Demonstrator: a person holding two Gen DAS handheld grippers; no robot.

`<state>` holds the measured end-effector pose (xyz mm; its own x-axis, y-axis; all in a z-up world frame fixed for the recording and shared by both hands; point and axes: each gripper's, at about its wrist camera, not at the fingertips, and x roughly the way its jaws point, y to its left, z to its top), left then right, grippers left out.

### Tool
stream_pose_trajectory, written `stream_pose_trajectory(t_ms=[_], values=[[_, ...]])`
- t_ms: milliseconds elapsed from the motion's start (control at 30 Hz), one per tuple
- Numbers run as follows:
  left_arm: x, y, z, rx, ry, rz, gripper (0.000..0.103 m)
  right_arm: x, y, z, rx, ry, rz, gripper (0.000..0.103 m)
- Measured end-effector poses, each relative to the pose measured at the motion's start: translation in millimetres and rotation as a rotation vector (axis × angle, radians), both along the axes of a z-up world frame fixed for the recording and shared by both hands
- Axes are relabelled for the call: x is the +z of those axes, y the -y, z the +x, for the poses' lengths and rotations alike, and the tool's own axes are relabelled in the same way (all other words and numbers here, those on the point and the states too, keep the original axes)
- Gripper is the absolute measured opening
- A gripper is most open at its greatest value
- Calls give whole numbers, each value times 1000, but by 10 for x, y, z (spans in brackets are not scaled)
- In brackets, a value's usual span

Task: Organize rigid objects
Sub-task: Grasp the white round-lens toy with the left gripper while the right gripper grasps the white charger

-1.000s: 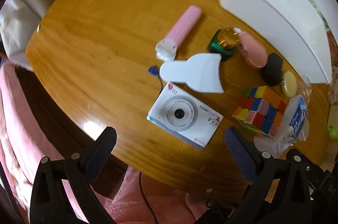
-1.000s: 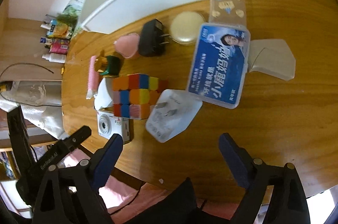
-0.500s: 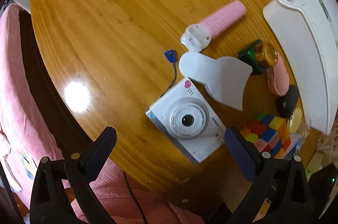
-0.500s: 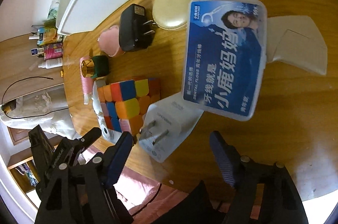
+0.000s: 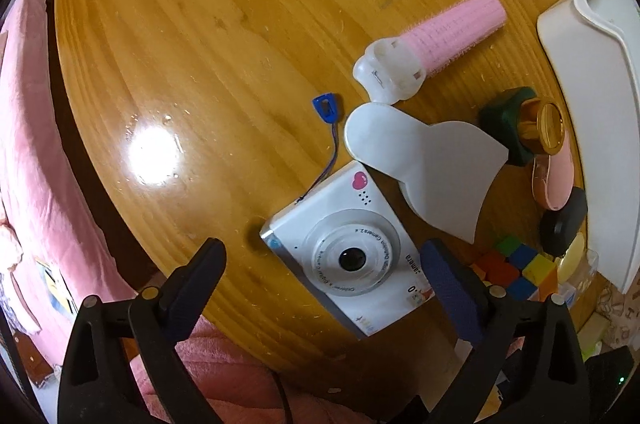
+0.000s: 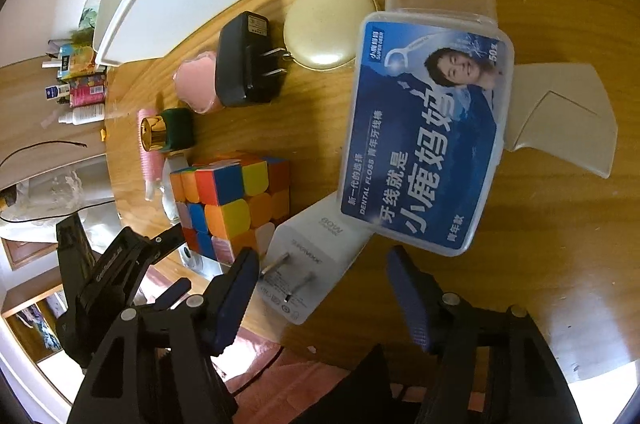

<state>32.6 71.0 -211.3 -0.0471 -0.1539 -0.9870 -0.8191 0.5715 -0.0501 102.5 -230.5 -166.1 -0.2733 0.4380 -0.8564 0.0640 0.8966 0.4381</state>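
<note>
With jaws closing around the white charger [image 6: 308,276], the right gripper [image 6: 320,288] should be squeezing its flat sides squarely, while the left gripper [image 5: 324,280], narrowing slightly but wide apart, is straddling the camera [image 5: 344,252].

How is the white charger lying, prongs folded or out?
Out. The white charger lies flat on the table, both metal prongs standing up from its face, between the closing right gripper's pads, not yet pressed.
</note>
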Motion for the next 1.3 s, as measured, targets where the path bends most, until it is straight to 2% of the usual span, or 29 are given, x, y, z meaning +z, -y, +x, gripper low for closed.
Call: stream_pose_trajectory(t_ms=[267, 400, 567, 1067, 1300], values=[[-67, 63, 216, -16, -25, -15, 84, -74, -110, 65, 35, -14, -16, 66], [-81, 74, 263, -8, -25, -18, 83, -91, -139, 52, 56, -20, -22, 66], [-72, 70, 179, 15, -14, -32, 81, -105, -175, 66, 69, -22, -6, 59], [3, 88, -93, 31, 12, -36, 75, -82, -183, 35, 77, -11, -2, 54], [85, 143, -164, 12, 25, -42, 72, -27, -121, -43, 56, 9, 7, 48]])
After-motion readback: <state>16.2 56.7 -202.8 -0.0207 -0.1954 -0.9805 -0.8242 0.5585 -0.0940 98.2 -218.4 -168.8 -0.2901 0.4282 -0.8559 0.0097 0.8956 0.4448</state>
